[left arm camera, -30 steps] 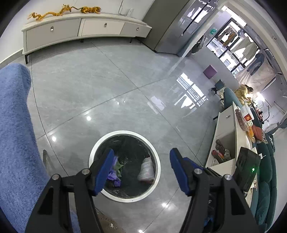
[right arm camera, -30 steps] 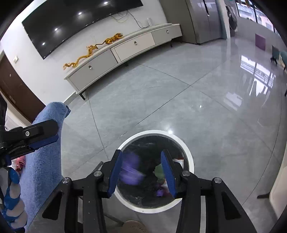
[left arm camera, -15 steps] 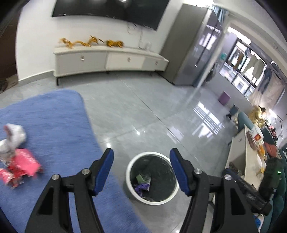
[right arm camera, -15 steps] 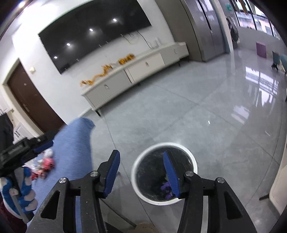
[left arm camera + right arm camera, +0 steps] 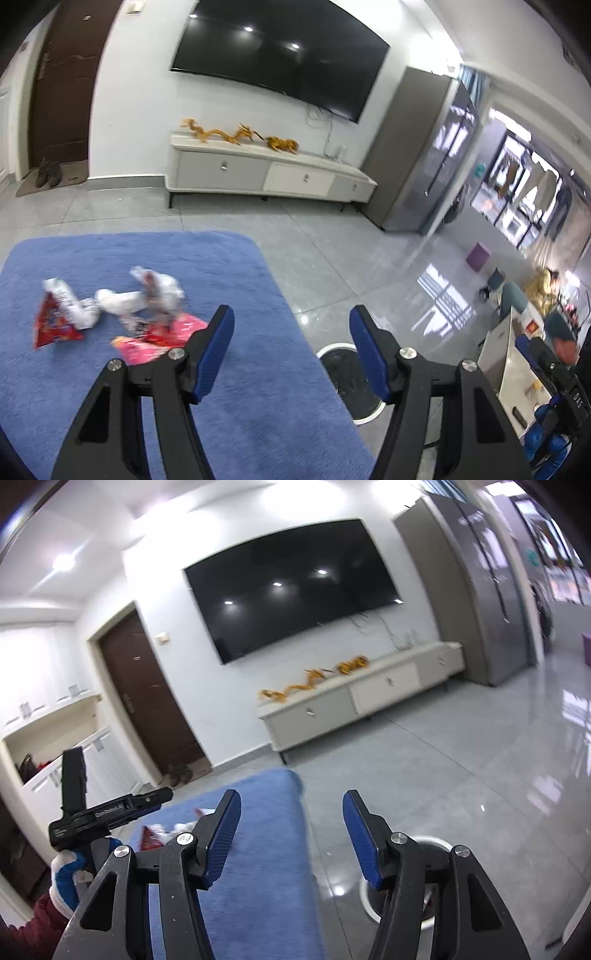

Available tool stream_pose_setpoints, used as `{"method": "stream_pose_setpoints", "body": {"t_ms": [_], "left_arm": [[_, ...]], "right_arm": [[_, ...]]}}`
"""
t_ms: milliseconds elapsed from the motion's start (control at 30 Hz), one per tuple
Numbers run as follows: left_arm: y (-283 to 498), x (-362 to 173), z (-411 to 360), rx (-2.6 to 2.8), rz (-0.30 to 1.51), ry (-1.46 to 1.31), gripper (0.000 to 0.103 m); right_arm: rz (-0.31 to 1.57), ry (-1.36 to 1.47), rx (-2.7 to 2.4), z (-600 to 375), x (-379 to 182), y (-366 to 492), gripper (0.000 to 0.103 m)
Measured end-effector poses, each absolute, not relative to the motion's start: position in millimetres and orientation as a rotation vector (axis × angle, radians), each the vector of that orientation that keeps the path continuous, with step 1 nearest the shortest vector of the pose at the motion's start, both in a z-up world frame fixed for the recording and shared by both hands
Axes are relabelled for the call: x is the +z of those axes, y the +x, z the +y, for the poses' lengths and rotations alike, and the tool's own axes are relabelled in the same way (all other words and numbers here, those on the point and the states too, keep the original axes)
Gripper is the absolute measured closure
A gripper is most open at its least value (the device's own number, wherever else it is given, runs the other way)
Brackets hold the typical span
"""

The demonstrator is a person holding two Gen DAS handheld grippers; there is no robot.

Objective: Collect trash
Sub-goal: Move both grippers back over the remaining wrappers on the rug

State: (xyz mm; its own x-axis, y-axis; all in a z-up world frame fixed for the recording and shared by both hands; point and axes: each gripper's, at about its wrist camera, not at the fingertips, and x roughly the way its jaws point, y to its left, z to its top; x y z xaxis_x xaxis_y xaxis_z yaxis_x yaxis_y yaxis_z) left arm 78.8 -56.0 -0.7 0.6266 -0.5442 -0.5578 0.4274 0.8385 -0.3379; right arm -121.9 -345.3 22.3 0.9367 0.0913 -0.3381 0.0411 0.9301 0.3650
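Note:
Several crumpled wrappers lie on the blue cloth (image 5: 258, 406): a red one (image 5: 53, 325), white ones (image 5: 122, 301) and a pink one (image 5: 159, 339). My left gripper (image 5: 291, 321) hovers open just right of and nearer than them, nothing between its blue pads. The white-rimmed bin (image 5: 332, 349) stands on the floor beside the cloth, partly behind the right finger. In the right wrist view my right gripper (image 5: 291, 805) is up over the cloth edge (image 5: 295, 849), its jaws opening and empty. The bin rim (image 5: 432, 839) shows low right. The wrappers (image 5: 159, 834) peek out behind its left finger.
A gloved hand (image 5: 64, 871) holds the left gripper at the left of the right wrist view. A low white cabinet (image 5: 266, 173) stands under a wall TV (image 5: 280, 55). A dark door (image 5: 147, 701) is at left. A white desk (image 5: 517, 369) stands right of the bin.
Both grippers rose from over the bin and swung toward the blue cloth. A purple scrap between the right jaws is gone from them, and those jaws have widened.

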Motion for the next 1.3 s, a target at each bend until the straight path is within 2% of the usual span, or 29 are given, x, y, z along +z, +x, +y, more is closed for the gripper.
{"method": "stream_pose_setpoints", "body": {"t_ms": [267,533,767,1100,1300], "left_arm": [[66,5,48,-0.437,0.651,-0.25,0.04],[60,-17,148,-0.304,0.615,-0.34,0.04],[68,-51,200,-0.244,0.639,-0.401,0.041],[86,-104,207,-0.23,0.706,-0.474,0.041],[110,-112,193,-0.202,0.732,-0.373,0.04]], "right_arm": [[0.331,0.266,0.141,-279,58,-109,0.046],[0.337,0.187,0.265,-215,86,-76,0.047],[0.364,0.133,0.325,-165,89,-29,0.047],[0.584,0.14,0.345,-154,15,59,0.047],[0.712,0.181,0.31,-178,-47,99,0.046]]}}
